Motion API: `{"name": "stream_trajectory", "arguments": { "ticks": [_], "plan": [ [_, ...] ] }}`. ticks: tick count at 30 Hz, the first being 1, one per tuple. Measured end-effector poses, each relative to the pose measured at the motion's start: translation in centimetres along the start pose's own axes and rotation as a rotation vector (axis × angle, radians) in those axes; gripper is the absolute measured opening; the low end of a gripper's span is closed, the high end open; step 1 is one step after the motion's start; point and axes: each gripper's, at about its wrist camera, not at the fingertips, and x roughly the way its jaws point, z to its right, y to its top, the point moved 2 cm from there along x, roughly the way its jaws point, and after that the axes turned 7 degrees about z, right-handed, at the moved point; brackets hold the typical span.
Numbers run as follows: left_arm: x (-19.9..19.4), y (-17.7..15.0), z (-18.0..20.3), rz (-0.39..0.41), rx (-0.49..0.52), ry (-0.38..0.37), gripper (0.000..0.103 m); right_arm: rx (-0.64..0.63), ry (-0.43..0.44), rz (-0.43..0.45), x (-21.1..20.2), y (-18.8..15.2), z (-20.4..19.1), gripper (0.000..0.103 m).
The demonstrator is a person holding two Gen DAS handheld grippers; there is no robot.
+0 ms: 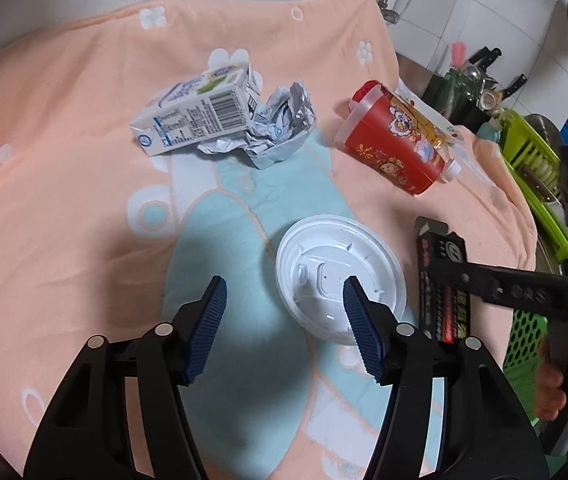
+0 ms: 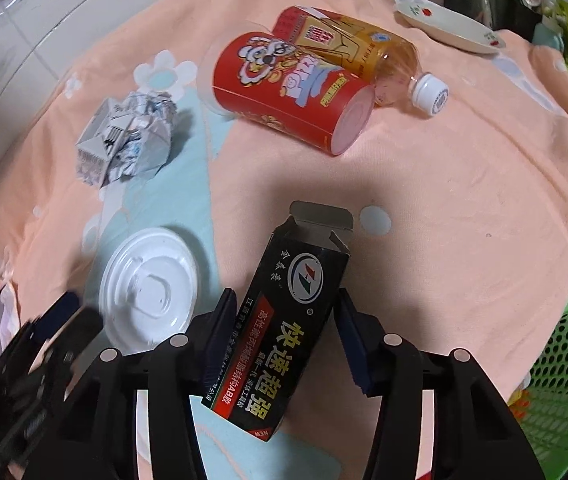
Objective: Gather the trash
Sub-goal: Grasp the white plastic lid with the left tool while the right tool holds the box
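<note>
The left gripper [image 1: 284, 300] hangs over the peach-and-mint towel [image 1: 64, 200] on the tabletop, its blue pads apart and holding nothing. The white plastic lid [image 1: 339, 280] lies flat on the towel beneath it; the right-hand pad overlaps the lid's middle, the other pad is over bare towel at the lid's nine o'clock, and contact cannot be told. Up at eleven o'clock from the lid sits the milk carton [image 1: 192, 116] on its side, with crumpled foil wrapper [image 1: 280, 124] touching its right end. At one o'clock lies the red cup [image 1: 391, 144], tipped over, a bottle [image 1: 439, 136] tucked against it.

Over to the right wrist view: the right gripper [image 2: 284, 320] straddles the black glue box [image 2: 284, 328], which lies tilted on the towel with its opened flap pointing to twelve o'clock. One pad is against the box's left edge, while a sliver of gap shows at the other pad, so the jaws are not clamped. A green basket [image 2: 563, 368] sits at three o'clock, off the towel's edge, and a small saucer [image 2: 451, 28] rests far up at one o'clock.
</note>
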Motion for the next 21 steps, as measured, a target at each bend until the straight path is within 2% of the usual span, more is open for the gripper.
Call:
{"name": "stream_trajectory", "arguments": {
  "ticks": [6, 9, 15, 18, 20, 21],
  "plan": [
    [1.5, 0.2, 0.4, -0.021, 0.017, -0.008, 0.049, -0.075, 0.032, 0.043, -1.6, -0.9, -0.5, 0.046],
    [2.1, 0.4, 0.5, -0.029, 0.014, -0.009, 0.048, -0.112, 0.053, 0.074, -3.1, -1.6, -0.4, 0.046],
    [3.2, 0.2, 0.7, -0.048, 0.012, -0.018, 0.031, -0.142, 0.088, 0.131, -6.0, -2.7, 0.9, 0.045],
    [3.3, 0.2, 0.8, -0.037, 0.008, -0.014, 0.028, -0.150, 0.092, 0.168, -7.8, -3.3, 2.0, 0.045],
    [3.2, 0.2, 0.9, -0.031, 0.012, -0.007, 0.017, -0.146, 0.096, 0.185, -8.7, -3.7, 2.6, 0.044],
    [3.2, 0.2, 1.0, -0.030, 0.012, -0.007, 0.017, -0.143, 0.096, 0.194, -9.1, -3.9, 3.0, 0.044]
  ]
}}
